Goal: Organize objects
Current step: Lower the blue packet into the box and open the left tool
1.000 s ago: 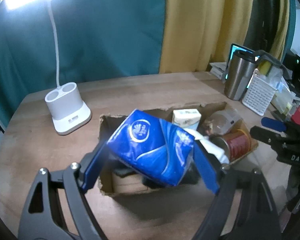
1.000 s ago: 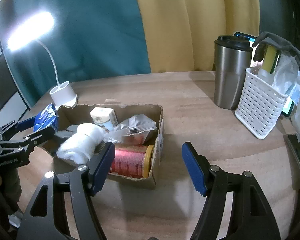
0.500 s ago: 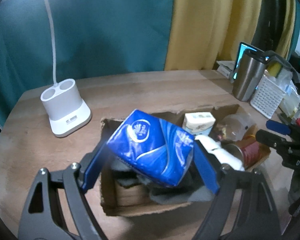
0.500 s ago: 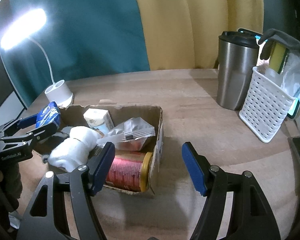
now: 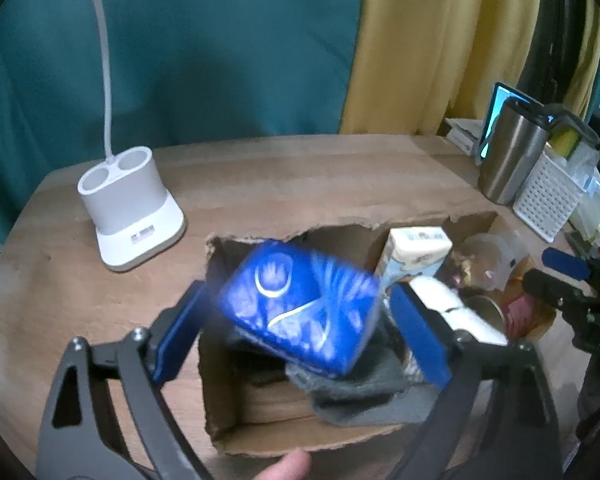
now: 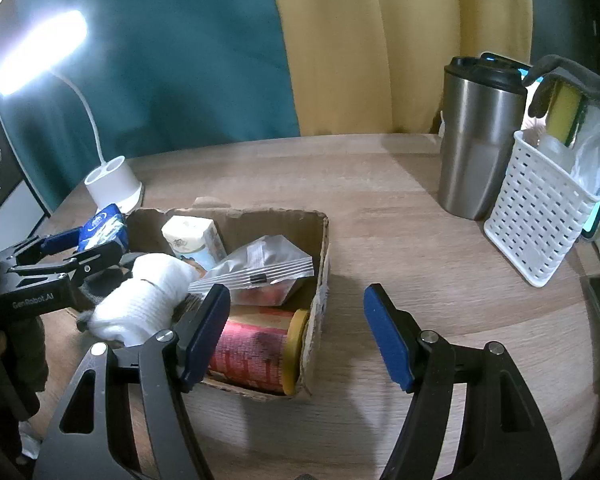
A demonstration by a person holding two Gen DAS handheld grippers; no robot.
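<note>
Blue pack point(image 5: 300, 312) is being let go over the left end of the box point(image 5: 220, 432) as the left gripper point(image 5: 300, 332) jaws open (pack blurred). Right gripper point(image 6: 296, 328) is held half-open, empty. Carton, can, pouch already boxed; little seems left.

The cardboard box point(image 6: 320, 240) is crowded with packets; bare table point(image 6: 380, 184) is left between it and the steel tumbler point(image 6: 476, 140) and white basket point(image 6: 536, 220) at the right edge.

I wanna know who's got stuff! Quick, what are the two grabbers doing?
Left gripper: jaws opening, letting the blue tissue pack go over the cardboard box.
Right gripper: open, empty.
</note>
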